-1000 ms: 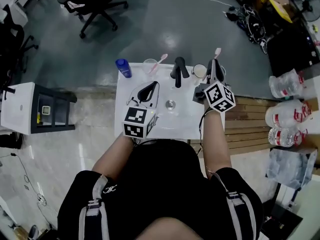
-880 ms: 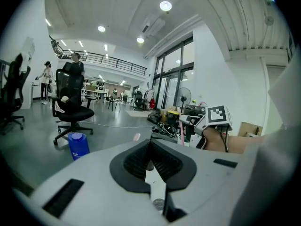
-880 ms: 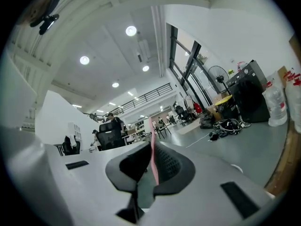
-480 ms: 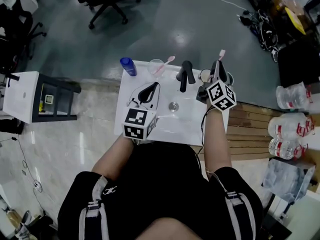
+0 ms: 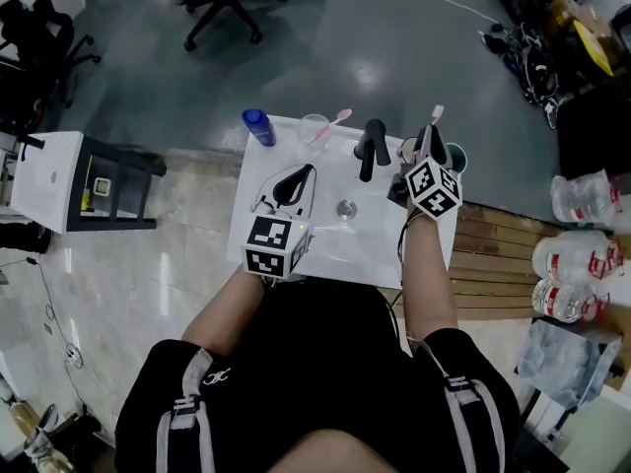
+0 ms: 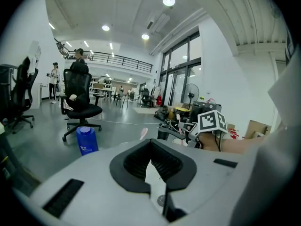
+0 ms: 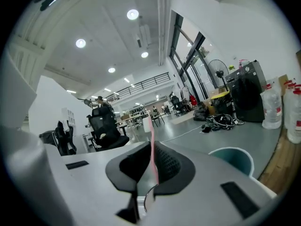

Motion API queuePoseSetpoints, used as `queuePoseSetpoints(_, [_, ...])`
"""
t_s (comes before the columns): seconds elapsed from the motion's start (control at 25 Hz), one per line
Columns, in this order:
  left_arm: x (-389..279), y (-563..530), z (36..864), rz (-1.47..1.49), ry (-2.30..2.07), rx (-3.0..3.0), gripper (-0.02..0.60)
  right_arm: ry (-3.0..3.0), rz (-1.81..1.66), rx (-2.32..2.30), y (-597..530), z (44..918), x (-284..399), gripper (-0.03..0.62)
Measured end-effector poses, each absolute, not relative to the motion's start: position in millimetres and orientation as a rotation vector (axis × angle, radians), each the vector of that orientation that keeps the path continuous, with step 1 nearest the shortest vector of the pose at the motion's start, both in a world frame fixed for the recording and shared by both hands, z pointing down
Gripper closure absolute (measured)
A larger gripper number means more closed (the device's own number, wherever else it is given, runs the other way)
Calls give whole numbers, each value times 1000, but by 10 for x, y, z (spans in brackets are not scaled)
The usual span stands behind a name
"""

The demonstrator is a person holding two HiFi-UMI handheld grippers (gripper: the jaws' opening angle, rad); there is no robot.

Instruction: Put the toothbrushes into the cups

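A pink toothbrush (image 5: 436, 116) stands upright between the jaws of my right gripper (image 5: 428, 146), which is shut on its handle (image 7: 151, 150). This gripper (image 7: 151, 160) hovers at the back right of the white sink (image 5: 325, 249), just left of a teal cup (image 5: 456, 156) (image 7: 233, 160). At the back left a clear cup (image 5: 313, 129) holds another pink toothbrush (image 5: 335, 120) (image 6: 143, 133). My left gripper (image 5: 296, 178) (image 6: 153, 166) hangs over the sink's left half with its tips together and nothing in it.
A black faucet (image 5: 372, 146) rises at the back middle of the sink, with the drain (image 5: 346, 207) in front of it. A blue bottle (image 5: 258, 126) stands at the back left corner. A white cabinet (image 5: 54, 180) is at the left and packs of water bottles (image 5: 582, 254) at the right.
My right gripper has sunk a little with the pink toothbrush still in it, close by the teal cup. The left gripper has stayed where it was.
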State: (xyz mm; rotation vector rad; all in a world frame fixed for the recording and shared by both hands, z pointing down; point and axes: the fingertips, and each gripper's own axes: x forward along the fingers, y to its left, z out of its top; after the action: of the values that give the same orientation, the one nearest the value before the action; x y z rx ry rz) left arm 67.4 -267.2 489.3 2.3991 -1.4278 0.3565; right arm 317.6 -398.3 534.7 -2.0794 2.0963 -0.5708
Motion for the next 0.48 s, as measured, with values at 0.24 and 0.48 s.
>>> queuePoseSetpoints(0.24, [709,-2623,4902,360,-1421,2403,568,2116,-598,-2136,-3869,5456,3164,557])
queuePoseSetpoints(0.48, [731,-2575,4801,340,-1433,2431,568,2137,-659,-2199,-3685,5618,3118,558])
